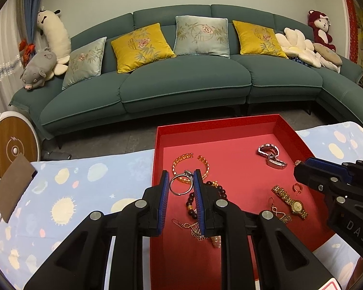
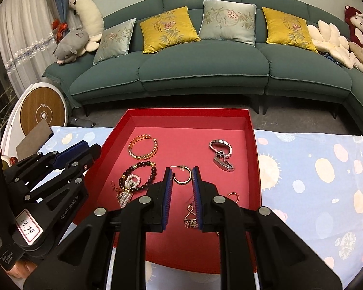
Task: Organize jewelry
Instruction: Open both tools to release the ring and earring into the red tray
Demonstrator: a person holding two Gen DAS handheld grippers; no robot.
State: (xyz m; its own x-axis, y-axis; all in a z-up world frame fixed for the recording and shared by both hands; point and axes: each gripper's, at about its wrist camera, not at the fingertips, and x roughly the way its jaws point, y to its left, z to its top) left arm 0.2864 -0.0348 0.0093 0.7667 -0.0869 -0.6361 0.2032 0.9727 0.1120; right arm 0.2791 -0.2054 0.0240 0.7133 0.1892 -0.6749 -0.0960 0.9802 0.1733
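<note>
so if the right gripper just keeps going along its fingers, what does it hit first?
Probably the gold hoop earring, framed just past the right gripper fingertips, on the red tray floor. Depth unclear.

Jewelry in one red tray [image 2: 253,149], counted by kind.

Two bracelets: one gold open bangle [image 2: 143,149] and one dark bead bracelet [image 2: 138,176]. Two watches: a silver one [image 2: 221,153] and a gold one [image 1: 290,201]. One silver ring [image 1: 180,184]. One gold hoop earring [image 2: 181,175], one small rose-gold hoop [image 2: 233,197], at least two dangling earrings [image 2: 190,215], and one pearl piece [image 2: 126,194]. Behind, one sofa [image 2: 205,72] carries five cushions: three yellow [image 2: 168,29], two pale blue [image 2: 227,21].
</note>
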